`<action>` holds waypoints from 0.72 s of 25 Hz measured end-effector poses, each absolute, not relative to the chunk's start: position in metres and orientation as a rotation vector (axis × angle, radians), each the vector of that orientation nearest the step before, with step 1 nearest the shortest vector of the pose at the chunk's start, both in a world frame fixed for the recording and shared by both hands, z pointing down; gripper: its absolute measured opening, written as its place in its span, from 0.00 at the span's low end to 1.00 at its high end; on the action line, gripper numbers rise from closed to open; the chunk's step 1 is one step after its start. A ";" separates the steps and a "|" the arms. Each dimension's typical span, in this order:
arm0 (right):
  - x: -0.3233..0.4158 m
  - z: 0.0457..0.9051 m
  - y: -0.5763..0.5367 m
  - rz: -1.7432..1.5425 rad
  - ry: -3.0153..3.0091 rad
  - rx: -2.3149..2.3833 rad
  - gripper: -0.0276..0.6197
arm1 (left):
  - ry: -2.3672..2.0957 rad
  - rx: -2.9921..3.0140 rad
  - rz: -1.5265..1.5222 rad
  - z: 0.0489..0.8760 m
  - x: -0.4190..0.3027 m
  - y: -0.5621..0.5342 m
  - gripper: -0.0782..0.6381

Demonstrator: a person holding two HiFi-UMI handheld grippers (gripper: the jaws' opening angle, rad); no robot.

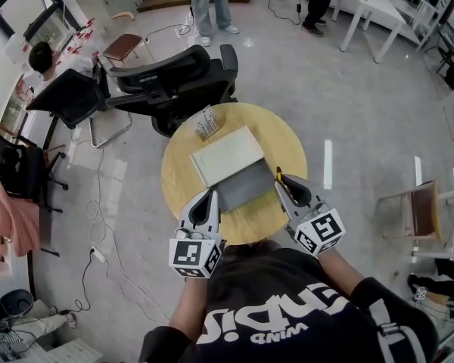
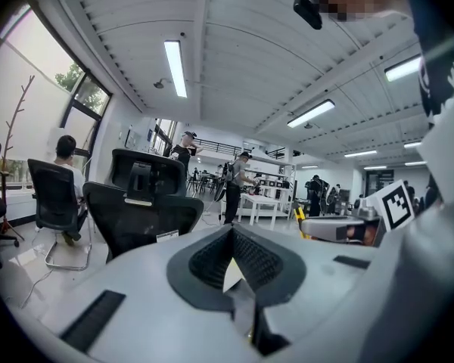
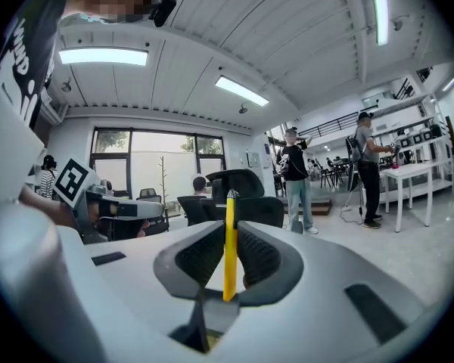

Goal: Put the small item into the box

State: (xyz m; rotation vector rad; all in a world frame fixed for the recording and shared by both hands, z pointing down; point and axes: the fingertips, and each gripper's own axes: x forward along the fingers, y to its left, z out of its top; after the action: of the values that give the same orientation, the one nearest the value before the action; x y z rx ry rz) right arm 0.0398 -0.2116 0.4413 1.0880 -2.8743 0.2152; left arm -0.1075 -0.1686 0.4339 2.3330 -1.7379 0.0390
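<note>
A flat white box (image 1: 225,154) lies on the round wooden table (image 1: 280,138), with a grey panel (image 1: 246,185) at its near side. My right gripper (image 1: 281,181) (image 3: 228,225) is shut on a thin yellow pen (image 3: 229,244), which stands upright between the pads. The pen's dark tip (image 1: 278,174) sits just right of the grey panel. My left gripper (image 1: 211,197) (image 2: 228,234) is shut, with nothing clearly held, and its fingertips are at the panel's near left corner. Both gripper views look out level across the room, so neither shows the box.
A small printed packet (image 1: 206,122) stands at the table's far edge. Two black office chairs (image 1: 174,82) are close behind the table. A brown chair (image 1: 416,210) is at the right. Cables (image 1: 98,225) trail over the floor on the left. People stand farther back.
</note>
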 end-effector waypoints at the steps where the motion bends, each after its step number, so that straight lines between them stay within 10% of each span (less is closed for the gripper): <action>1: 0.037 0.442 -0.214 0.207 -2.874 1.084 0.12 | -1.735 2.339 0.037 0.433 -0.109 -0.171 0.12; 18: -0.006 0.526 -0.237 0.084 -2.707 0.836 0.12 | -1.676 2.402 0.047 0.436 -0.110 -0.190 0.12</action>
State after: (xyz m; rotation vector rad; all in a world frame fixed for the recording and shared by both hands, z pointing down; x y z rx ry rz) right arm -0.0057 -0.2373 0.5264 0.8361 -2.7071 0.0845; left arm -0.1096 -0.1904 0.4363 2.4015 -1.6764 0.0474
